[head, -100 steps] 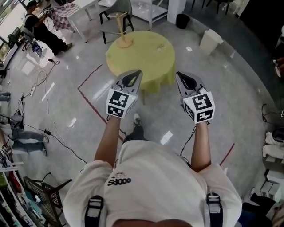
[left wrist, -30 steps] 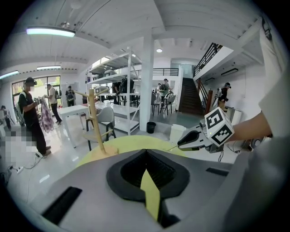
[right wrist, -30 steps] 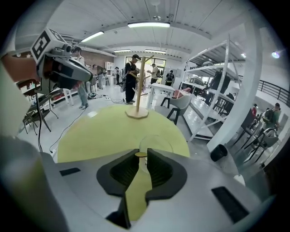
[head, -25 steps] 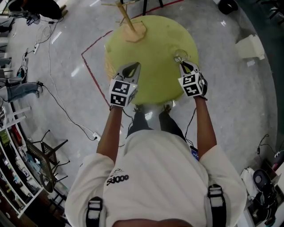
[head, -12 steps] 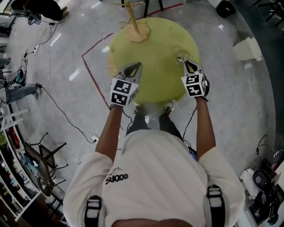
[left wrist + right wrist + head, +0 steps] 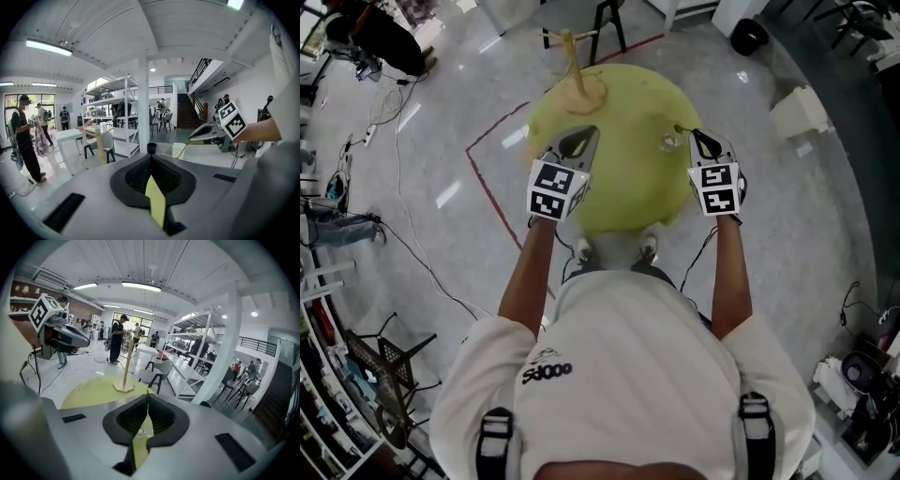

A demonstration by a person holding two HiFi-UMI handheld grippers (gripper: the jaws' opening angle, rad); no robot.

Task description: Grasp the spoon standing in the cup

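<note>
A thin yellow-green spoon (image 6: 192, 146) slants down from the tips of my right gripper (image 6: 191, 138), whose jaws have just been closing and now pinch its handle. In the head view the right gripper (image 6: 695, 132) hangs over the right side of the round yellow-green table (image 6: 619, 187), just beside the clear glass cup (image 6: 669, 142). In the right gripper view the jaws (image 6: 147, 394) meet, and the cup's rim (image 6: 140, 431) shows through the gap below them. My left gripper (image 6: 592, 131) is over the table's left side, shut and empty (image 6: 151, 157).
A wooden post on a flat base (image 6: 575, 82) stands at the table's far left. Beyond the table are a chair (image 6: 581, 14), a black bin (image 6: 748, 36) and a white bin (image 6: 797, 111). Cables and a person (image 6: 384, 37) are at the far left.
Both grippers have risen. The right gripper, earlier with its tips at the cup, now holds the spoon up beside the cup. My view has shifted so the table sits farther away.
</note>
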